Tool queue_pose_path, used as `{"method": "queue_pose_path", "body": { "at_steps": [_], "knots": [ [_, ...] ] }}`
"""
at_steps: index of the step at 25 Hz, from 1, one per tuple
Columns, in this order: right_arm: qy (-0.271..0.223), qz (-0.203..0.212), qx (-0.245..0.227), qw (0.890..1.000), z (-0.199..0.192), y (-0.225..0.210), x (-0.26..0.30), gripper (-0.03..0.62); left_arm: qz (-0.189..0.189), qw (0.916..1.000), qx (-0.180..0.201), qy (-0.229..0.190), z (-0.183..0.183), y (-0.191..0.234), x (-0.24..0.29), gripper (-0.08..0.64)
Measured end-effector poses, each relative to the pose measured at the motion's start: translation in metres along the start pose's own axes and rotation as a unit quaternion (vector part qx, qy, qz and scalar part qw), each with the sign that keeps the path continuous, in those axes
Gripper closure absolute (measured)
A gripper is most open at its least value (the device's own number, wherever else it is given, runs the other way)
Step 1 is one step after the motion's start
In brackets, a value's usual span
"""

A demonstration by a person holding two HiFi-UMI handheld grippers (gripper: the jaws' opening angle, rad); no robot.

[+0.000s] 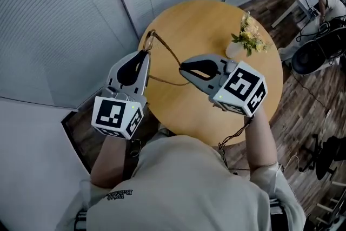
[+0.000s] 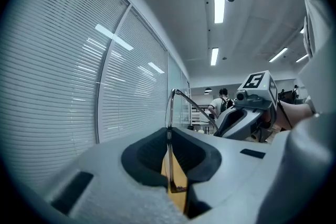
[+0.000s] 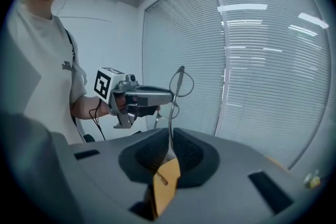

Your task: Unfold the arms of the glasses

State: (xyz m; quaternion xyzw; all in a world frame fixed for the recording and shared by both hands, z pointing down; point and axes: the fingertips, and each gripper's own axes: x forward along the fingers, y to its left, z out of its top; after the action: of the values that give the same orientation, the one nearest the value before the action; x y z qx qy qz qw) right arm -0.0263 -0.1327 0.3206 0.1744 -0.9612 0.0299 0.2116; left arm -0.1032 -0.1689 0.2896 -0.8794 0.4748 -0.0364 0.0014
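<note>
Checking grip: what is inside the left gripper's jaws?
A metal piece of the glasses, pinched by the left gripper. The jaws cover its clamped stretch; the table shows below.

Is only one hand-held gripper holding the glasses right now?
No, the left hand-held gripper and the right hand-held gripper each pinch a thin part of the glasses.

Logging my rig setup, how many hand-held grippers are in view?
2. The left hand-held gripper is at the left edge of the round table, shut on the glasses; the right hand-held gripper is over the table's middle, shut on a glasses arm. None looks hidden.
</note>
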Motion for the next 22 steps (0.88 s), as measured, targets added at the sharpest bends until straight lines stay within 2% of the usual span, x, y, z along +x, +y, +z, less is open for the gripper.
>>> {"method": "queue_pose_path", "body": {
  "at_steps": [7, 22],
  "knots": [
    [-0.045, -0.057, 0.018, 0.997, 0.011, -0.017, -0.026, 0.548, 0.009, 0.9999, 0.002, 0.006, -0.002, 0.005, -0.002, 0.518],
    [-0.093, -0.113, 0.022, 0.989, 0.033, -0.033, -0.058, 0.546, 0.01, 0.9995, 0.016, 0.023, -0.014, 0.004, -0.006, 0.518]
  ]
}}
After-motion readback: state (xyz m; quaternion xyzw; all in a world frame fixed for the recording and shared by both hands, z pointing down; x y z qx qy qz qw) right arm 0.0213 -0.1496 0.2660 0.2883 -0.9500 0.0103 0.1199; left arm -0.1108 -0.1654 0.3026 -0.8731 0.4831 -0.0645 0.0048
